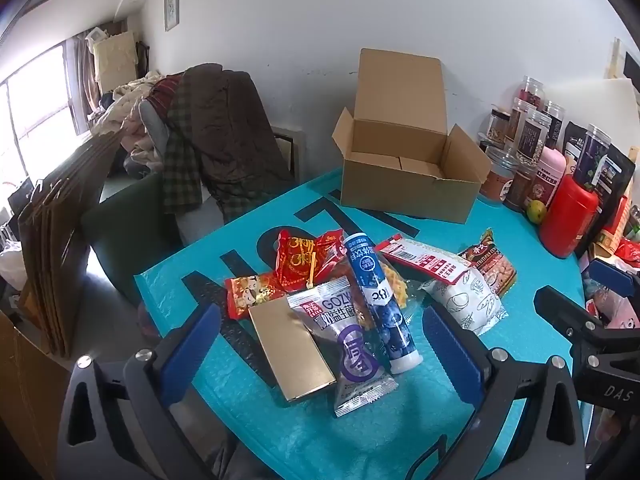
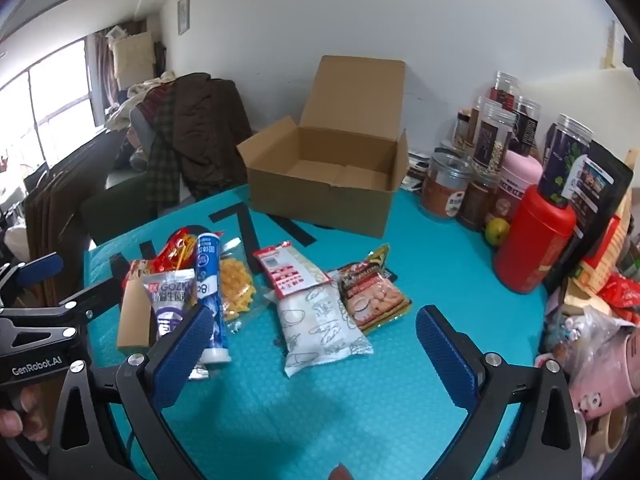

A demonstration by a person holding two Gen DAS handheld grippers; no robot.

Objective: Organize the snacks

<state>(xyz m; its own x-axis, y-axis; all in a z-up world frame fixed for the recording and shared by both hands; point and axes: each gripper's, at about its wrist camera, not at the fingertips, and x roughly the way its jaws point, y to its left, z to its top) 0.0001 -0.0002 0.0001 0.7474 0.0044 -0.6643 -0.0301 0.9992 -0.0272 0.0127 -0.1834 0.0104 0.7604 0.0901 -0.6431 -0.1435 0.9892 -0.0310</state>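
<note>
2 wide-open grippers, left (image 1: 320,344) and right (image 2: 316,344); we see the blue-and-white cylindrical tube (image 1: 380,304) lying lengthwise between the left fingers, nearer them.

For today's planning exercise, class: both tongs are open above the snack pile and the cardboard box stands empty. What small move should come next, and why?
Probably lower the left tongs onto the blue tube and close. It lies on top of the pile, right between the open, empty fingers, and the cardboard box behind stands open to receive it.

Both grippers' jaws wide apart
</note>
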